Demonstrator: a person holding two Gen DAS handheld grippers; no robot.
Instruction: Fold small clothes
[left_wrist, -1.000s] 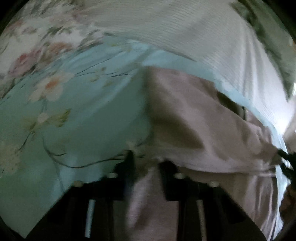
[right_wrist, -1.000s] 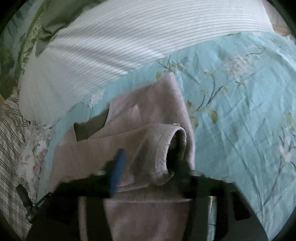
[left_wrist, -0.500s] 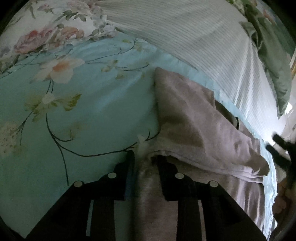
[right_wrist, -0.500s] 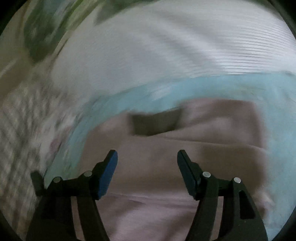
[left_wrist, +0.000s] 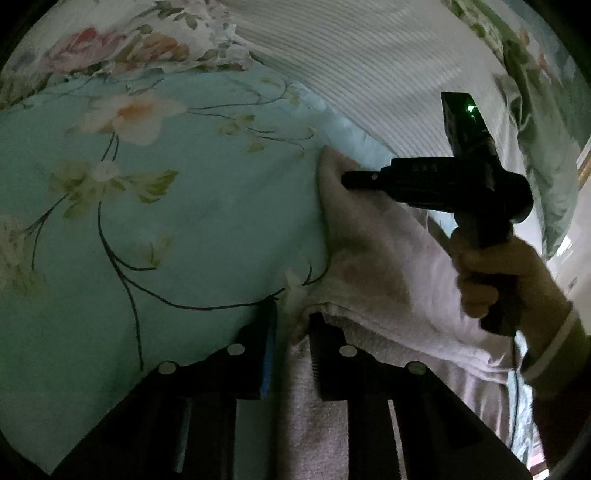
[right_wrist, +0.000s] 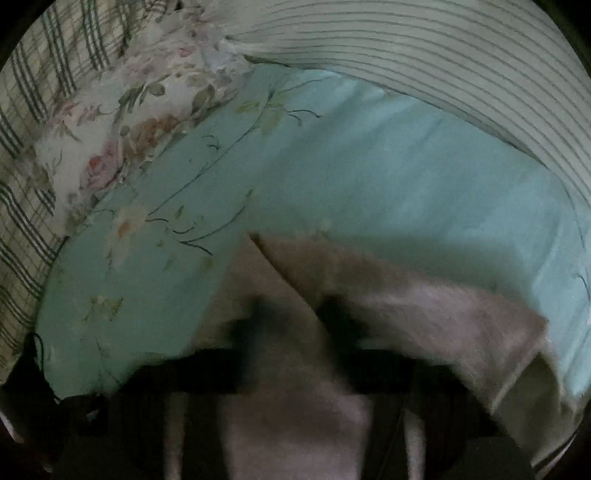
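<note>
A pale pink garment (left_wrist: 384, 266) is spread on a light blue floral bedsheet (left_wrist: 166, 221), near the striped white bedding (left_wrist: 369, 66) along the sheet's far edge. A folded edge of the garment is pinched between the nearly closed jaws of the left gripper (left_wrist: 291, 325). The right gripper (right_wrist: 295, 325) is seen blurred, its jaws narrowly parted with pink fabric between them; whether the fabric is clamped cannot be told. A floral pillow (right_wrist: 122, 129) is seen at the sheet's far left corner.

Dim, greenish fisheye views with dark vignetted corners, right wrist view motion-blurred, pale daylight at the far-right edge.
</note>
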